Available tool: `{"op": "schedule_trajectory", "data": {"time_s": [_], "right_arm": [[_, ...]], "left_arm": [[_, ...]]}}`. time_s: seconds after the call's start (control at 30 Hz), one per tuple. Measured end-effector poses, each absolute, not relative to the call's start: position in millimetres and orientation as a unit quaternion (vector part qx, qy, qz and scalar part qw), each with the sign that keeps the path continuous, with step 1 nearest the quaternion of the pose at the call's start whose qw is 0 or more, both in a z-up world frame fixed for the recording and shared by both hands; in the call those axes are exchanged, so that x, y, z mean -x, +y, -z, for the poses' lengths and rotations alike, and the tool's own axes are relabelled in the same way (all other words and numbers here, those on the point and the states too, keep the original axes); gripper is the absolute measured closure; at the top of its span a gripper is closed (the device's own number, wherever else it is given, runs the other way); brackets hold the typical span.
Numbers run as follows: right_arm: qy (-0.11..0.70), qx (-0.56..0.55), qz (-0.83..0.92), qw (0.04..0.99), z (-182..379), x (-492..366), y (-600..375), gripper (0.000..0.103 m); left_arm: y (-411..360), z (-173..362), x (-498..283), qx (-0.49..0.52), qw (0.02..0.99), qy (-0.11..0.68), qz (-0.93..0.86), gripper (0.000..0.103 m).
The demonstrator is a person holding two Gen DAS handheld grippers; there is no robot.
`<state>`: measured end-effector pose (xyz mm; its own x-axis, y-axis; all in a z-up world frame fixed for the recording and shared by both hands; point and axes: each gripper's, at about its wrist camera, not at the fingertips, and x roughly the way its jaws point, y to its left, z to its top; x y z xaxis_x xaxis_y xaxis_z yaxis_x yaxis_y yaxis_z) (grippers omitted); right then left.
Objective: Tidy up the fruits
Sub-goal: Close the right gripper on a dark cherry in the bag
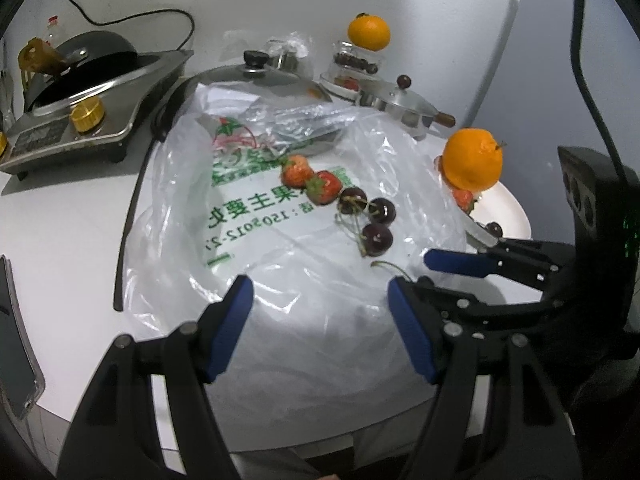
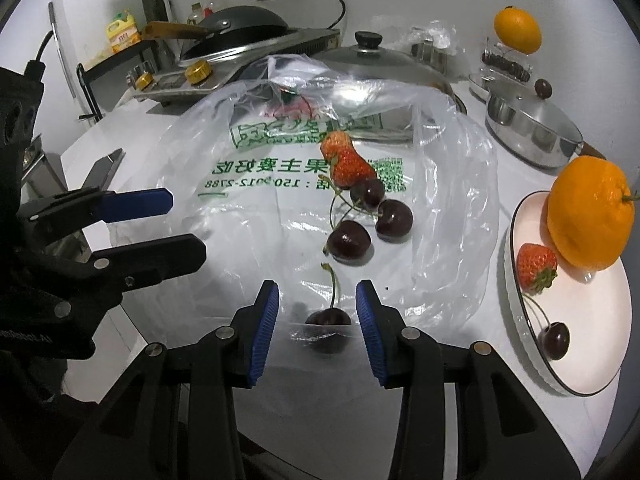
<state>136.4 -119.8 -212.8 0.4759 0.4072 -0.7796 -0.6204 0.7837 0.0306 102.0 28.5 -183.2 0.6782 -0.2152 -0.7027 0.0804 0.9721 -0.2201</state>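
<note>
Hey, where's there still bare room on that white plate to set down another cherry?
The white plate is bare along its near right side, past the cherry. Its far end is crowded: the orange and a strawberry sit there.

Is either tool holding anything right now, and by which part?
Nothing is held. The right tool straddles a cherry on the bag, pads beside its body but not touching. The left tool is open over bare bag.

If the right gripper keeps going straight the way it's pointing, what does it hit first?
Most likely the lone cherry lying on the plastic bag, right between the right gripper and its open jaws; the pads seem clear of it.
</note>
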Motion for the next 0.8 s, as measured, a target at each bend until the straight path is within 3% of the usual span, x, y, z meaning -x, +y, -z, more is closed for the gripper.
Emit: {"op": "schedule_trajectory", "data": {"time_s": [0.37, 0.6, 0.8], "right_arm": [[0.428, 0.132, -0.297, 0.843, 227, -130, -125, 0.061], [0.43, 0.125, -0.289, 0.846, 231, -132, -129, 0.072], [0.426, 0.119, -0.293, 0.848, 229, -132, -132, 0.074]], "left_arm": [[24, 187, -102, 0.081, 0.909, 0.399, 0.088, 0.032], [20, 187, -103, 0.077, 0.908, 0.4, 0.091, 0.032], [18, 186, -104, 0.073, 0.909, 0.401, 0.09, 0.032]]}}
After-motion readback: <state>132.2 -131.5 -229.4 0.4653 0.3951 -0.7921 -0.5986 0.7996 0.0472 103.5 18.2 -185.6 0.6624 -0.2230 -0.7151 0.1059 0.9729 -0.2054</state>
